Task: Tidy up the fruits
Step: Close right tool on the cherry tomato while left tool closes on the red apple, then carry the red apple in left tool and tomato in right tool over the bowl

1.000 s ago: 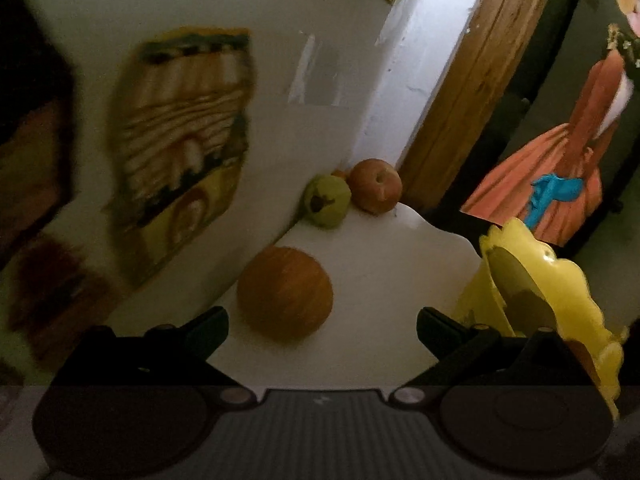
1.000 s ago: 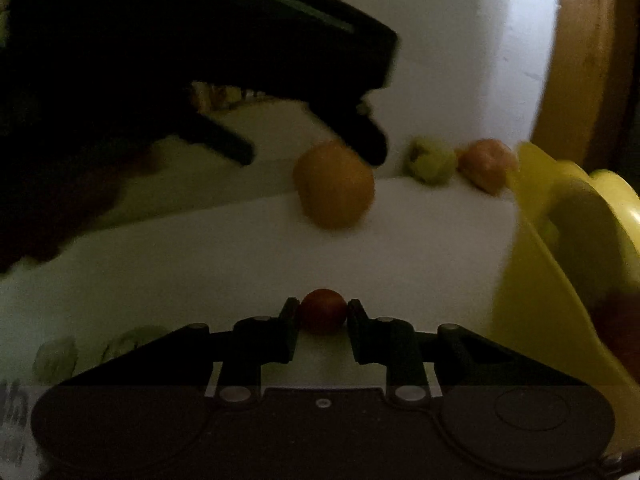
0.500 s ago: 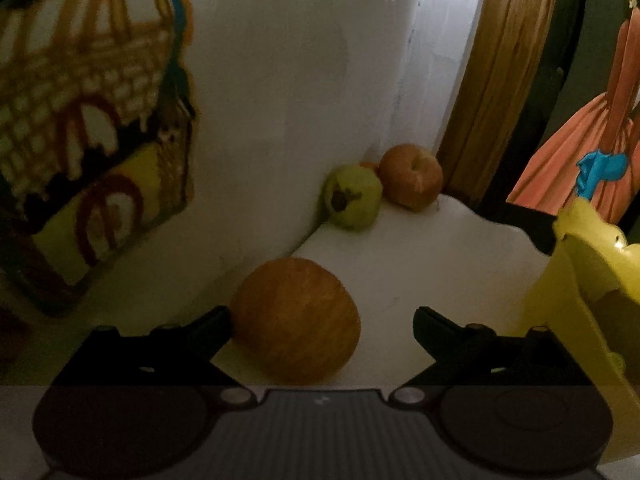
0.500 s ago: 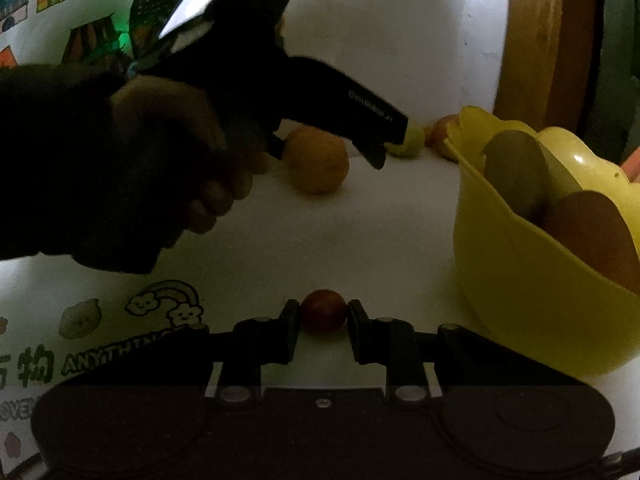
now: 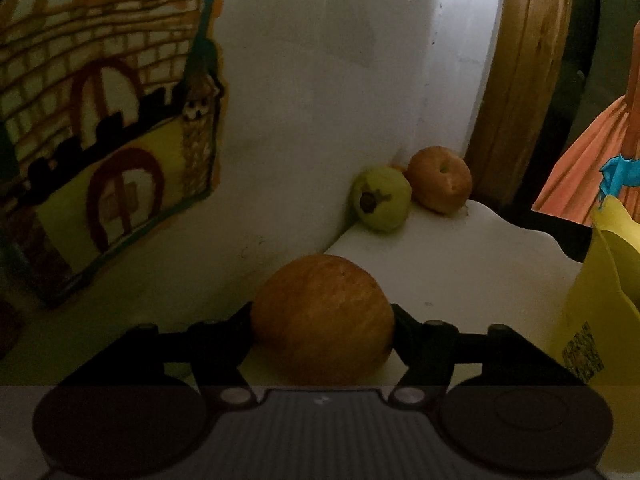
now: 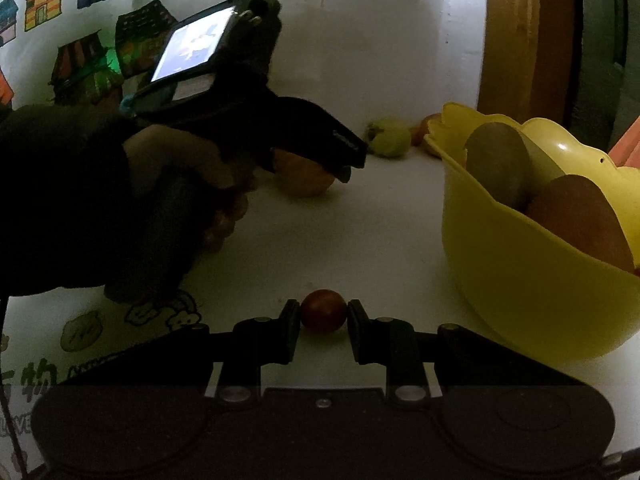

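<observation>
Writing first: nothing readable in the left wrist view, just a kid-style drawing of a castle (image 5: 108,128) stuck on the wall and a dark patterned sticker (image 5: 582,354) on the yellow bowl (image 5: 600,304) at the right edge, too murky to read. Same view, the left gripper (image 5: 322,320) has both fingers pressed against the sides of the orange (image 5: 322,318), so it's clamped on it, with the orange sitting on the white table (image 5: 460,264) close to the wall. Further back in the corner there's a green fruit (image 5: 382,198) and a reddish apple (image 5: 440,184) touching each other, right by a wooden door frame (image 5: 520,80).

Right wrist view: the table (image 6: 360,240) has cartoon print at bottom left with some characters (image 6: 30,380) on it, cut off and too dim to make out properly. House drawings (image 6: 40,8) run along the wall up top. The right gripper (image 6: 323,318) is closed on a small dark red fruit (image 6: 323,310), low over the table and just left of the yellow bowl (image 6: 520,280), which holds a greenish-brown fruit (image 6: 496,164) and a reddish-brown one (image 6: 576,216). Across the table a hand (image 6: 176,184) in a dark sleeve (image 6: 60,200) grips the other gripper's handle, reaching in from the left and pointing at the far corner, with a lit phone screen (image 6: 192,46) mounted on top. Its fingers are around the orange (image 6: 304,176)
</observation>
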`<state>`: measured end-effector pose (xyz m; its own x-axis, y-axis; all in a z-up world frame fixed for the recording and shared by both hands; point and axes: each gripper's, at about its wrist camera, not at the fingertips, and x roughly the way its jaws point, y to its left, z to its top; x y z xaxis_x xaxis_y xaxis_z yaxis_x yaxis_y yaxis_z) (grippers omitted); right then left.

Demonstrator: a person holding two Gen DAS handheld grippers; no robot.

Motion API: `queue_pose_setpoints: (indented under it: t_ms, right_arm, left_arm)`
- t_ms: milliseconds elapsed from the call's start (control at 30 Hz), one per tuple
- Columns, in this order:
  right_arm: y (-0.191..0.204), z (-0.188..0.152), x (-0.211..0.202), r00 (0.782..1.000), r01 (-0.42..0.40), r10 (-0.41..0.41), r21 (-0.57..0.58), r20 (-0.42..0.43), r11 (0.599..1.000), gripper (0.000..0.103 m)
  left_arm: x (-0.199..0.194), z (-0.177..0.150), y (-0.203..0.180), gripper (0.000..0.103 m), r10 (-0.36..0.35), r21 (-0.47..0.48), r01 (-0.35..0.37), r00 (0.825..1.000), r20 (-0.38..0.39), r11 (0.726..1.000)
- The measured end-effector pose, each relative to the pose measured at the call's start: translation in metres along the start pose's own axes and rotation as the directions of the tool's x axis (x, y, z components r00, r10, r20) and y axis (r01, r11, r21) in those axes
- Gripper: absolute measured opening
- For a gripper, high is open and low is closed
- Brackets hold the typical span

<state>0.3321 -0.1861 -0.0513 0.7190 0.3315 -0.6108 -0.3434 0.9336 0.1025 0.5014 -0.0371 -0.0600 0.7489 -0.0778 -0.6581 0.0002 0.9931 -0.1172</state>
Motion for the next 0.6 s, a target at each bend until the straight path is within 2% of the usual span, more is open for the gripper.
queue_pose_setpoints:
  t_ms: [133,233,600]
  right_arm:
    - [0.002,-0.003,-0.006,1.0,0.004,-0.004,0.012,0.014,1.0,0.028]
    - [0.001,-0.004,-0.011,1.0,0.006,-0.007,0.027,0.027,1.0,0.028]
    - [-0.006,-0.008,-0.04,0.997,0.018,-0.024,0.09,0.068,0.996,0.028]
  left_arm:
    - [-0.006,-0.005,0.002,0.072,-0.01,-0.004,0.01,1.0,0.006,1.0]
    - [-0.013,-0.01,0.001,0.072,-0.046,-0.014,0.046,0.999,-0.005,0.999]
    - [-0.049,-0.028,-0.001,0.072,-0.108,-0.038,0.107,0.993,-0.049,0.994]
